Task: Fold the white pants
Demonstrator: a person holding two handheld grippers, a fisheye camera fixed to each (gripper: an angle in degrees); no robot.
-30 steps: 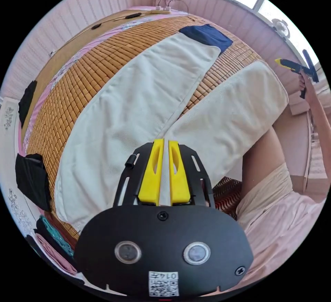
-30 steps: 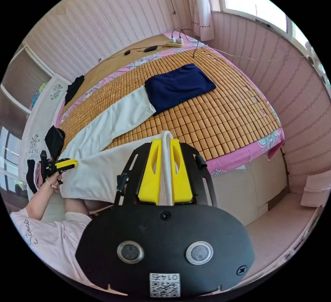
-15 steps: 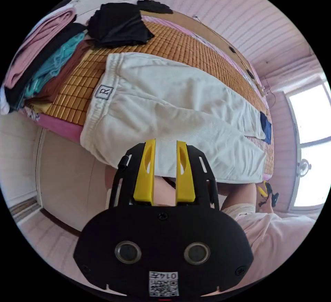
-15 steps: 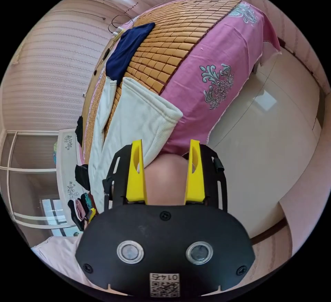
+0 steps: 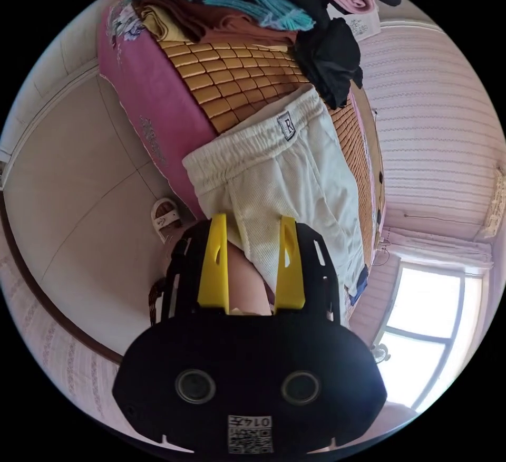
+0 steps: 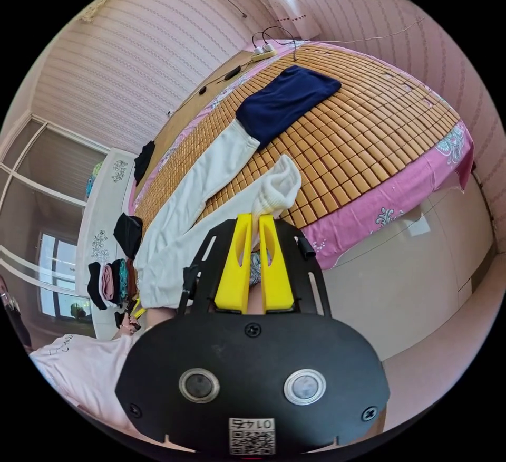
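The white pants point(image 6: 211, 182) lie lengthwise on a bamboo mat point(image 6: 358, 130) on the bed, legs apart. The far leg reaches a navy garment. The near leg's cuff point(image 6: 276, 188) is bunched up at the bed's edge, and my right gripper point(image 6: 252, 218) is shut on it. In the left gripper view the elastic waistband point(image 5: 247, 159) with a small label hangs over the pink sheet point(image 5: 153, 108). My left gripper point(image 5: 252, 219) stands open just below the waist, one jaw in front of the fabric. That gripper point(image 6: 130, 314) also shows small in a person's hand.
A folded navy garment point(image 6: 284, 100) lies beyond the far leg. Black clothes point(image 6: 128, 232) and a stack of folded clothes point(image 5: 237, 3) sit near the waist end. A power strip point(image 6: 263, 51) lies at the far corner. A sandal point(image 5: 166, 217) is on the floor.
Both grippers let go of the pants about half a second ago. The right has since shut on the near leg's cuff; the left stays open and has swung to the waistband.
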